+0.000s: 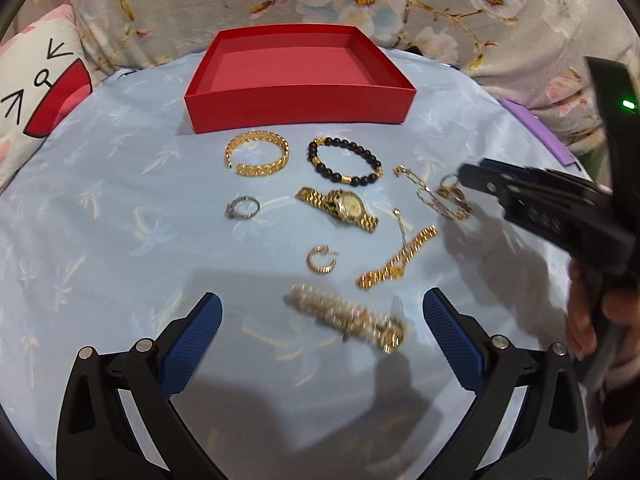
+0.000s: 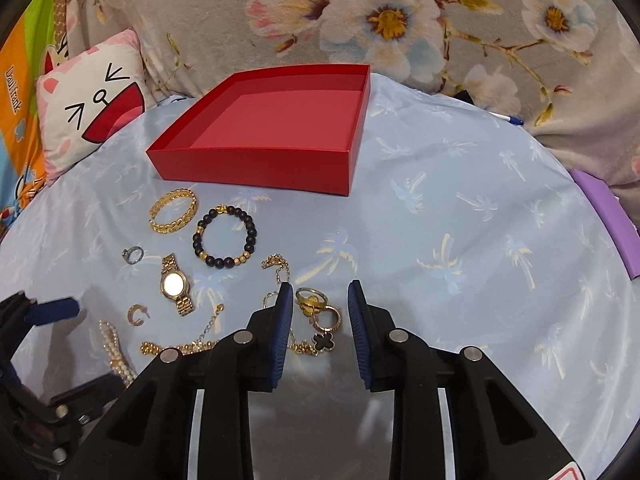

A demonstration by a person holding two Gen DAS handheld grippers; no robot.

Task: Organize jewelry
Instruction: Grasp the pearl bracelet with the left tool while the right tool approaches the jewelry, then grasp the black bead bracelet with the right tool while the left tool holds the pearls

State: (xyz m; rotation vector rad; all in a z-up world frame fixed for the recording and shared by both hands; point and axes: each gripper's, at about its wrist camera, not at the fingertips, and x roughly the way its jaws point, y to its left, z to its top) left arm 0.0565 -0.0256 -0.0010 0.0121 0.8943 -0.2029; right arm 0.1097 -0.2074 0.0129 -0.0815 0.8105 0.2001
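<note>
One gold watch (image 1: 341,205) seemingly lies diagonally below red box (image 1: 298,80).

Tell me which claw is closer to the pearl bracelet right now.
Left. The pearl bracelet lies between the open fingers of the left claw. The right claw sits off to the side, over the gold rings.

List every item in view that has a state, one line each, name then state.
red box: open, nothing inside.
gold cuff bangle: flat on the cloth.
black bead bracelet: flat, closed loop.
gold watch: flat, strap unclasped.
pearl bracelet: on the cloth between the open fingers.
left gripper: open.
right gripper: part closed, rings between its fingers, not pinched.
</note>
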